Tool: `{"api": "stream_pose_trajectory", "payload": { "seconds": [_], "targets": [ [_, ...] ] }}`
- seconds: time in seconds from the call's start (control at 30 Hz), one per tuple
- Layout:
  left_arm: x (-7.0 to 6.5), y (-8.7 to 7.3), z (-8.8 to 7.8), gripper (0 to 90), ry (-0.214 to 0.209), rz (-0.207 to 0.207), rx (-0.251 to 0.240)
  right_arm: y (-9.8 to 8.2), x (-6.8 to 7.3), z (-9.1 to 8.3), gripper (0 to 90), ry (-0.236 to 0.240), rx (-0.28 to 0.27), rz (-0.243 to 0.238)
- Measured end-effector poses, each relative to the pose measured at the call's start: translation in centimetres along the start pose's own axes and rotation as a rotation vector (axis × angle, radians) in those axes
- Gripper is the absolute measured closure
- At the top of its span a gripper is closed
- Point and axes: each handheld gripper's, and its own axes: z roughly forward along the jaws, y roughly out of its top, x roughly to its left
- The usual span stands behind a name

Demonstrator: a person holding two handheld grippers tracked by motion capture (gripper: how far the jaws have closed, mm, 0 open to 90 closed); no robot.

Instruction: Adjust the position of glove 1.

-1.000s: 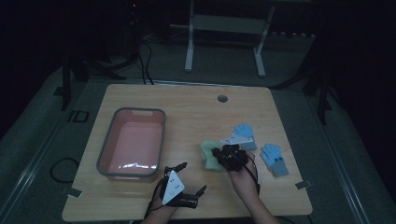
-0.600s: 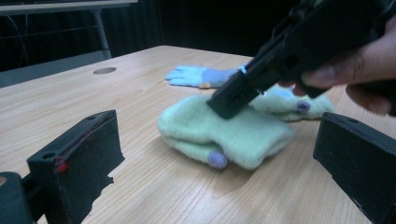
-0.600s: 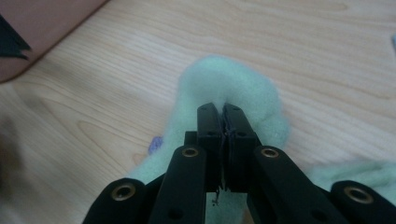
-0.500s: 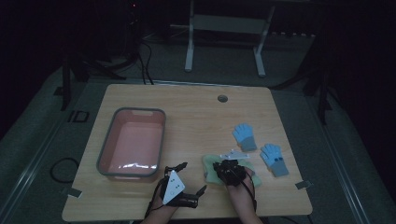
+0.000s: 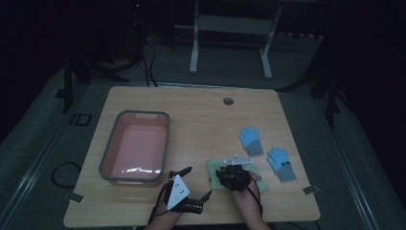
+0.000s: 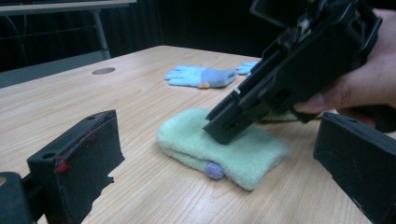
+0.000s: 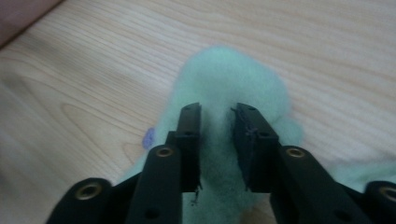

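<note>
Soft mint-green fleece mitten [image 7: 231, 79] lay beneath the right gripper [image 7: 217, 114], its slightly parted jaws just opening; left gripper [image 5: 189, 184] spread.

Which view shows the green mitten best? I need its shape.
The left gripper view: the green mitten lies whole on the table, the right gripper on it. The right gripper view gives a blurred close-up; the high view, a small patch.
</note>
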Motion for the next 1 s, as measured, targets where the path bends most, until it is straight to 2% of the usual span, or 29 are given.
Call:
{"api": "stream_pose_trajectory", "payload": {
  "seconds": [0.03, 0.07, 0.13, 0.2, 0.43, 0.57, 0.63, 0.73, 0.87, 1.0],
  "targets": [
    [0.0, 0.0, 0.0, 1.3, -0.001, 0.0, -0.001, 0.2, -0.1, -0.2, 69.6, 0.013, -0.003, -0.009],
    [0.0, 0.0, 0.0, 1.3, -0.001, 0.0, -0.001, 0.5, -0.2, -0.4, 66.2, 0.034, 0.019, -0.039],
    [0.0, 0.0, 0.0, 1.3, -0.001, 0.0, 0.0, 0.9, -0.4, -0.5, 64.2, 0.052, 0.03, -0.077],
    [0.0, 0.0, 0.0, 1.3, 0.0, 0.0, -0.001, 1.3, -0.6, -0.9, 63.3, 0.044, 0.024, -0.113],
    [0.1, 0.0, 0.0, 1.3, -0.002, -0.003, -0.002, 2.4, -2.3, -2.7, 59.8, 0.064, -0.01, -0.203],
    [0.1, 0.0, 0.0, 1.3, -0.004, -0.007, -0.004, 2.4, -3.6, -3.7, 58.9, 0.09, -0.002, -0.25],
    [0.1, 0.0, 0.0, 1.3, -0.004, -0.007, -0.005, 2.3, -4.0, -3.9, 59.1, 0.088, 0.001, -0.253],
    [0.1, 0.0, -0.1, 1.3, -0.001, -0.008, -0.006, 1.5, -5.6, -4.7, 60.4, 0.093, 0.035, -0.316],
    [0.1, 0.0, 0.0, 1.3, -0.001, -0.01, -0.007, 0.5, -7.0, -5.4, 62.5, 0.094, 0.053, -0.318],
    [0.1, 0.0, -0.1, 1.3, 0.0, -0.012, -0.005, -0.7, -8.2, -6.0, 63.6, 0.084, 0.067, -0.275]
  ]
}}
